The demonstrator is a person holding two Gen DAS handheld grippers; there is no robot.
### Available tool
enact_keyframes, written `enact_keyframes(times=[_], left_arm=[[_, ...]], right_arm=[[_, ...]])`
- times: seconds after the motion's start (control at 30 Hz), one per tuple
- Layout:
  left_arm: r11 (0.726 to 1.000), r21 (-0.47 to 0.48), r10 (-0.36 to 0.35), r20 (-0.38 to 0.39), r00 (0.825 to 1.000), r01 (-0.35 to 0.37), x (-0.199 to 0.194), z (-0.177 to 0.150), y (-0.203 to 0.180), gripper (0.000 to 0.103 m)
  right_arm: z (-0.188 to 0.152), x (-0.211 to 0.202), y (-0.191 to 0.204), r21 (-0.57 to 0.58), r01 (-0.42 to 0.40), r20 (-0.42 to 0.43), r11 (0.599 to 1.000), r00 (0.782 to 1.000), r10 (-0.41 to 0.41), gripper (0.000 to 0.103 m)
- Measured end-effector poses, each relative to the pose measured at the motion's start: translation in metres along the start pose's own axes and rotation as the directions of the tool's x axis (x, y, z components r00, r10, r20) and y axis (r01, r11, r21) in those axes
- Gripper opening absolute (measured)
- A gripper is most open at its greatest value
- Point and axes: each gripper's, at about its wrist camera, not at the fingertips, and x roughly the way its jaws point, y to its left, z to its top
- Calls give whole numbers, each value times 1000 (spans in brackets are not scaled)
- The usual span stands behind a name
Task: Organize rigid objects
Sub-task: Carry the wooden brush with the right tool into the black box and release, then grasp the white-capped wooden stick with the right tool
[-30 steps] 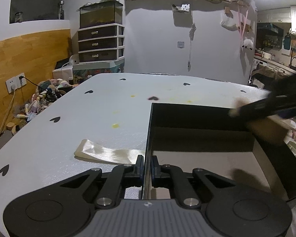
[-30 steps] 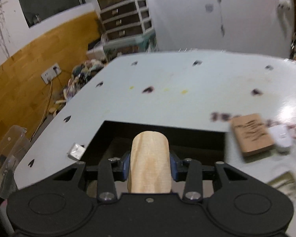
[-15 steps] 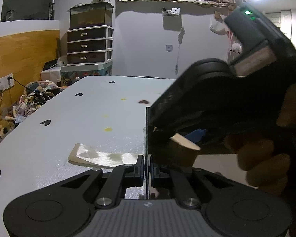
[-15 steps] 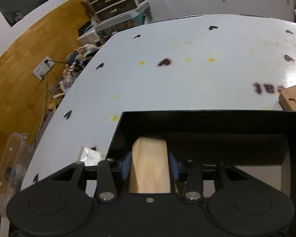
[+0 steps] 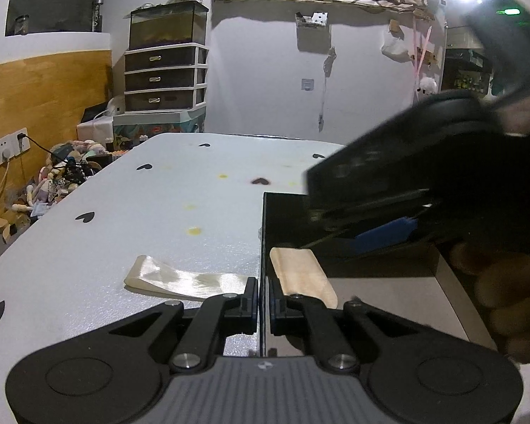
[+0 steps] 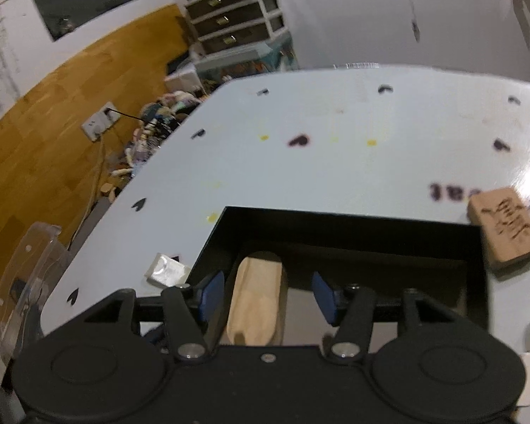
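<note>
Left gripper [image 5: 263,304] pinched tight on the left wall of the black box [image 5: 265,233], keeping it steady. Right gripper [image 6: 268,295] opening, blue pads already clear of the pale wooden piece [image 6: 256,305], which lies on the box floor just beside that left wall. Possible trouble: lifting away crookedly and catching the piece with a pad, so dragging it out again. Also, loosening the left grip too early, letting the box slide on the white table [image 6: 335,173]. Engraved wooden block [image 6: 505,228] outside still, near the box's right corner.

Drawer unit [image 5: 165,76] w/ tank [image 5: 168,23] by wall; socket [image 5: 11,145] on wood panel.
</note>
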Motion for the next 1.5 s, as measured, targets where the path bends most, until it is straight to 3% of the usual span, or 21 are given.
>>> enact_keyframes(times=[0.17,0.4,0.6,0.77,0.97,1.17,1.23,1.3,1.47,1.5], left_arm=[[1000,-3,11,-1,1000,-11,-2,0,-2,6],[1000,-9,23,-2,1000,-23,-2,-1,-2,3],[999,-8,32,-3,999,-32,-2,0,-4,2],[999,-7,41,-2,999,-41,-2,0,-6,3],[999,-23,48,2,999,-48,-3,-1,-7,3],[998,-17,55,0,998,-55,-4,-1,-8,3],[998,-17,55,0,998,-55,-4,-1,-8,3],[998,-18,55,0,999,-55,-4,-1,-8,3],[998,-19,54,1,999,-54,-4,-1,-8,3],[998,-19,54,1,999,-54,-4,-1,-8,3]], right_arm=[[-12,-39,-15,-58,1,82,998,997,4,75],[-36,-89,-49,-100,93,216,991,974,-69,94],[-60,-116,-89,-69,234,284,970,937,-205,98],[-78,-118,-124,-7,298,238,954,928,-288,98],[-97,-106,-151,63,324,173,944,928,-331,92],[-106,-91,-146,41,236,134,971,962,-240,85],[-106,-86,-141,32,225,121,974,966,-227,80],[-104,-78,-136,23,231,108,973,967,-232,67],[-96,-65,-137,72,218,95,973,970,-224,56],[-94,-64,-138,89,215,93,972,970,-223,50]])
